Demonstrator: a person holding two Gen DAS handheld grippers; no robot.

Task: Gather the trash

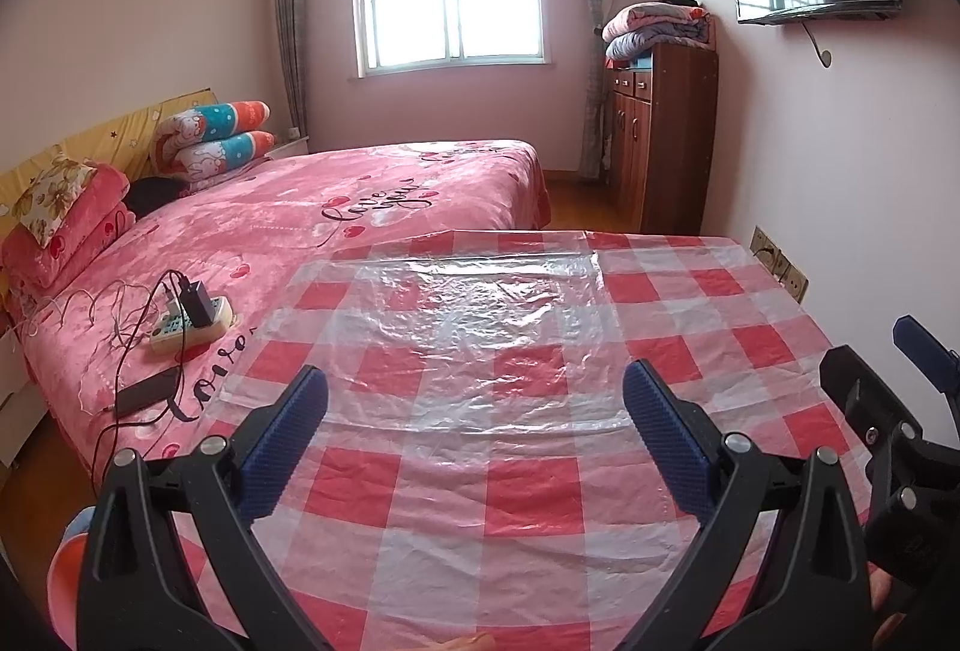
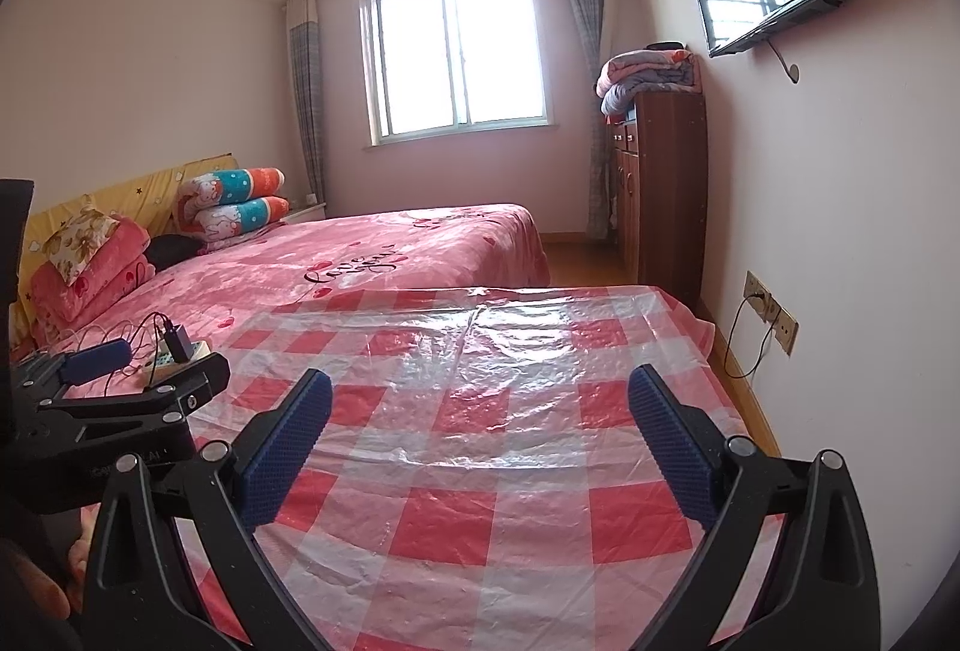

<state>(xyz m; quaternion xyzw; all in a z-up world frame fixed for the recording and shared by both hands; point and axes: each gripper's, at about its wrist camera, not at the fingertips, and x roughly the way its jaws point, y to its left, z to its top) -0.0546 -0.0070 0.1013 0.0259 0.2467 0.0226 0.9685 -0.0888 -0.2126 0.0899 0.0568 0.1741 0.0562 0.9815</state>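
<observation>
**Black frames, blue pads**

The left hand-held gripper (image 1: pixel 474 399) has two matte black plastic arms with triangular cut-outs, silver round screw heads at the pivots, and dark blue ribbed pads on its fingers (image 1: pixel 666 441). The right hand-held gripper (image 2: pixel 480 405) is built the same: black arms, silver screws, blue textured pads (image 2: pixel 288 447). Bare skin of a finger shows at the lower right of the left view.
</observation>
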